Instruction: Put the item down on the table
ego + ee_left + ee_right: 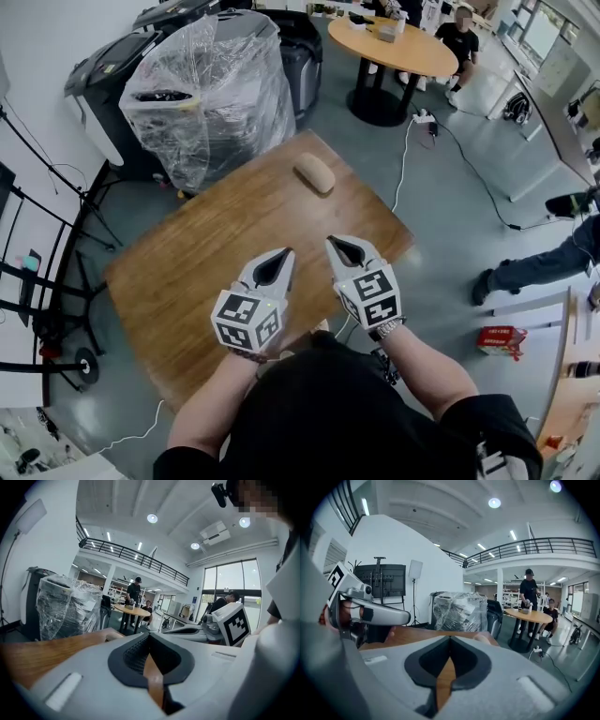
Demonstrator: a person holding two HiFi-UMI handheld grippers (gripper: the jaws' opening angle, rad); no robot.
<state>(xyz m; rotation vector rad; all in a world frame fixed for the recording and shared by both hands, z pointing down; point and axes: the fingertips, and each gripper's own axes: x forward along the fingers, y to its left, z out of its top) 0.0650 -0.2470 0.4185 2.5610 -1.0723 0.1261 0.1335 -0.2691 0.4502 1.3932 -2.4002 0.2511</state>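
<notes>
A beige, rounded oblong item (314,173) lies on the far part of the wooden table (187,272), with nothing touching it. In the left gripper view the item (113,636) peeks over the jaws, and in the right gripper view its (482,638) top just shows. My left gripper (287,251) and right gripper (330,241) hover side by side over the near half of the table, well short of the item. Both are shut with nothing between the jaws; the left gripper (149,634) and right gripper (450,638) show only table wood through the slit.
A plastic-wrapped machine (211,89) stands beyond the table's far left corner. A round table (394,47) with people at it is further back. Cables (403,159) run across the floor on the right, and a black stand (37,281) is at the left.
</notes>
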